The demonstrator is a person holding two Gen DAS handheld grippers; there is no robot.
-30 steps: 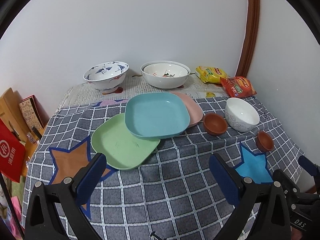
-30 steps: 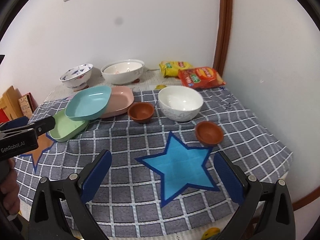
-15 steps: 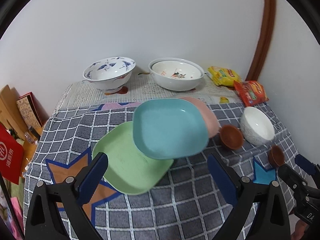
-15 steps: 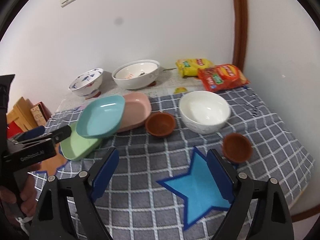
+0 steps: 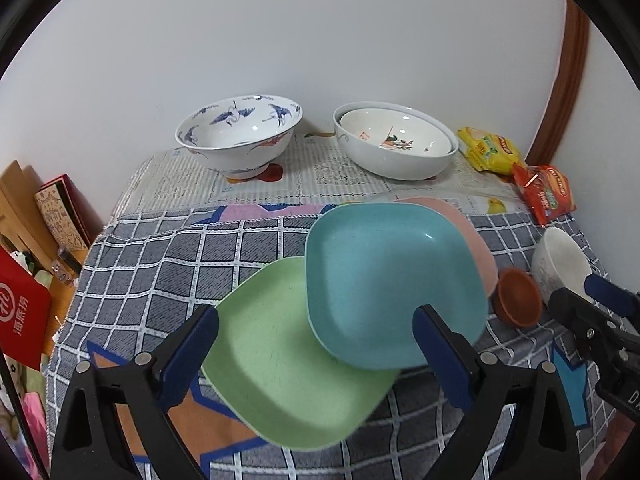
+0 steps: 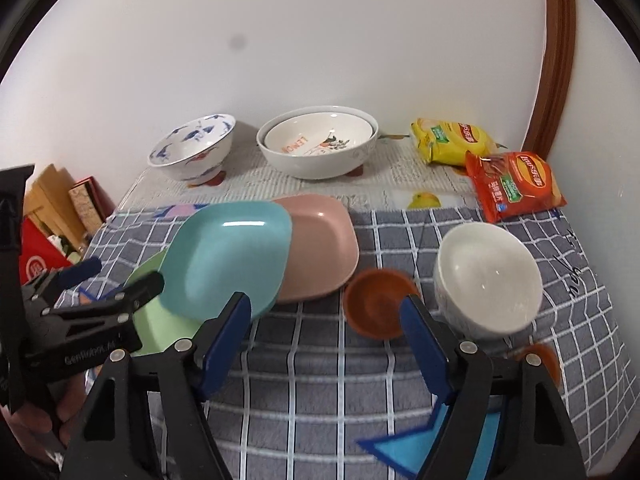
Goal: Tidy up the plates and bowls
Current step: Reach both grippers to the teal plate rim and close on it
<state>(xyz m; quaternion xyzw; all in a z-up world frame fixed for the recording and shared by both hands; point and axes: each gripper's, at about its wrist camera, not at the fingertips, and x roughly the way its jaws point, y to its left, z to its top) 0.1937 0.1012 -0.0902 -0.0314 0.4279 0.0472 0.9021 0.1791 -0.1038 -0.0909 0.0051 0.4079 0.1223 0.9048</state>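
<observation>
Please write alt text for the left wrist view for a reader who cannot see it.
The open left hand-held gripper hovers over a green plate, overlapped by a blue plate that also covers a pink plate, on a checked cloth. Two large bowls stand behind.

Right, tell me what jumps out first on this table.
Three overlapping plates at the middle: a blue plate resting on a green plate and a pink plate. At the back, by the wall, stand a bird-patterned bowl and nested white bowls.

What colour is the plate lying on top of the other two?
Teal blue plate, clearest in the left wrist view.
</observation>
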